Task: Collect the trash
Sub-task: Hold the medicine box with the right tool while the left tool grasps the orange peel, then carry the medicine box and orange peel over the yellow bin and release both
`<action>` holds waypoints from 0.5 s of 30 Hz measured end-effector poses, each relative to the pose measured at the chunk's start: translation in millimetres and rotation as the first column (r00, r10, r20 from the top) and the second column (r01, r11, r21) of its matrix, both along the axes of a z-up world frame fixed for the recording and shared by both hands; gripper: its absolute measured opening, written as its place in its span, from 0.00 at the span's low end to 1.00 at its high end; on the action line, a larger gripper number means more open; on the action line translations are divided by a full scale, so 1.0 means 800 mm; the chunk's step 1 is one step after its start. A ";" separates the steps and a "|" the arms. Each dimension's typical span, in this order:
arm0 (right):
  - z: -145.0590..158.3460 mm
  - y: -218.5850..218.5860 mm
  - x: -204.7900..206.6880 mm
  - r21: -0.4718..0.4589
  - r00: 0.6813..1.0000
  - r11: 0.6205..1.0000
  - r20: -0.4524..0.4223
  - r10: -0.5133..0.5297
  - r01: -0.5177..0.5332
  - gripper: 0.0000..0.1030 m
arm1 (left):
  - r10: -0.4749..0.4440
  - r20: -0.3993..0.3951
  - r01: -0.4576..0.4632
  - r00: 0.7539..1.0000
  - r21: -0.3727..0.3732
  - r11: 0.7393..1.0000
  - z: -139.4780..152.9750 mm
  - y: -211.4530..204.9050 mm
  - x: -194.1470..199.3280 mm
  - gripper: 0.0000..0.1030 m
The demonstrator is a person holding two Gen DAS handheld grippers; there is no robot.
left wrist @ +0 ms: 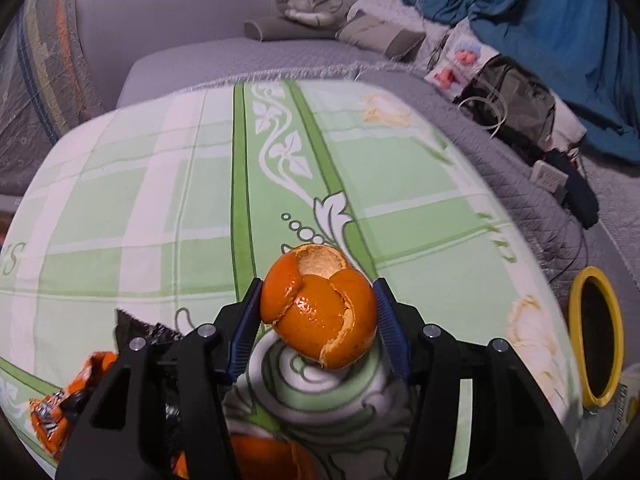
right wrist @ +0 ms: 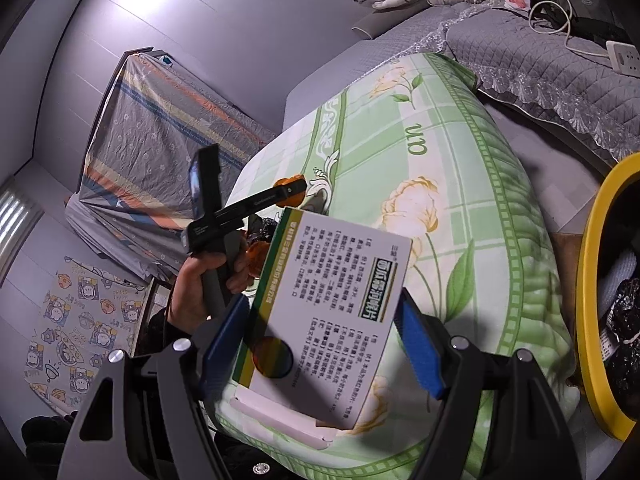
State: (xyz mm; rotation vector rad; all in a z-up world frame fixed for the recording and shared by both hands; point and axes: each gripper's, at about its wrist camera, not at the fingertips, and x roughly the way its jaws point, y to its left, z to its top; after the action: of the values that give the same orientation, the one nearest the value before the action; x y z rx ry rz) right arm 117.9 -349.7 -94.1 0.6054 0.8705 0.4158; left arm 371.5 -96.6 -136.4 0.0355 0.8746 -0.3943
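Both hands are loaded right now. My left gripper (left wrist: 318,320) is clamped on the orange peel (left wrist: 320,312), one blue pad on each side of it, held up off the green floral cloth (left wrist: 160,200). My right gripper (right wrist: 320,336) has its pads against the two long edges of the medicine box (right wrist: 332,312), so I'd call that a grip too, with the box lifted and tilted over the cloth.

The thing the next move turns on is the yellow-rimmed bin (left wrist: 596,336). Everything is easiest to place off that bin: it sits past the right-hand edge of the cloth, to the right of both grippers. In the right wrist view its rim (right wrist: 588,300) is just beside the box, so my right hand is clearly the nearer one; the peel is further off, with a stretch of cloth between it and the bin. The box's long axis runs roughly away from me along the fingers, so I reckon it goes in end-first with a swing to the right.

Count: one peel held, one box held, one bin with dark stuff already inside. Further from the bin than the peel, on the left side of the cloth, there's one crumpled orange wrapper (left wrist: 60,408) and what looks like more peel (left wrist: 256,456) under my left gripper, partly hidden, so can't say how many pieces.
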 end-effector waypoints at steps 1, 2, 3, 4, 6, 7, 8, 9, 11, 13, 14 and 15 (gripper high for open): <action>0.002 0.003 0.000 -0.004 1.000 1.000 0.003 0.004 -0.004 0.68 | 0.002 0.021 -0.002 1.000 -0.006 1.000 0.008 0.002 -0.009 0.51; 0.004 0.007 0.001 -0.008 1.000 1.000 0.006 0.010 -0.010 0.68 | 0.002 0.045 -0.002 0.999 -0.014 1.000 0.017 0.006 -0.019 0.51; 0.006 0.013 0.001 -0.016 1.000 1.000 0.009 0.015 -0.015 0.68 | 0.001 0.072 0.001 0.997 -0.031 1.000 0.029 0.012 -0.035 0.51; 0.008 0.016 0.001 -0.021 1.000 1.000 0.011 0.018 -0.018 0.68 | 0.003 0.096 0.002 0.995 -0.044 0.999 0.038 0.018 -0.050 0.51; 0.010 0.025 0.002 -0.032 1.000 0.999 0.014 0.028 -0.028 0.68 | 0.015 0.153 -0.008 0.988 -0.042 0.999 0.054 0.026 -0.079 0.51; 0.011 0.028 0.003 -0.037 0.999 0.999 0.015 0.029 -0.029 0.68 | 0.025 0.178 -0.019 0.984 -0.033 0.999 0.060 0.029 -0.091 0.51; 0.012 0.031 0.003 -0.046 0.999 0.999 0.017 0.030 -0.029 0.68 | 0.040 0.217 -0.037 0.975 -0.020 0.999 0.069 0.034 -0.111 0.51; 0.013 0.034 0.003 -0.057 0.999 0.998 0.019 0.027 -0.025 0.68 | 0.050 0.242 -0.049 0.969 -0.012 0.999 0.075 0.039 -0.124 0.51; 0.015 0.040 0.004 -0.069 1.000 0.997 0.019 0.024 -0.023 0.68 | 0.065 0.271 -0.062 0.961 -0.019 0.998 0.086 0.048 -0.148 0.51; 0.019 0.044 0.004 -0.077 0.999 0.997 0.022 0.024 -0.023 0.68 | 0.065 0.287 -0.056 0.956 -0.041 0.998 0.094 0.056 -0.169 0.51; 0.021 0.046 0.003 -0.082 0.999 0.996 0.025 0.025 -0.023 0.68 | 0.066 0.304 -0.055 0.950 -0.045 0.997 0.100 0.058 -0.183 0.51; 0.025 0.049 0.002 -0.088 0.999 0.996 0.031 0.027 -0.024 0.68 | 0.067 0.315 -0.055 0.947 -0.048 0.997 0.105 0.058 -0.191 0.51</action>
State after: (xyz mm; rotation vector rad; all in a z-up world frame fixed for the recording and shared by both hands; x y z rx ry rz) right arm 119.6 -310.4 -74.3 0.5064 0.8614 0.4075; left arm 218.8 -50.1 -52.5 0.0352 0.5486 -0.3356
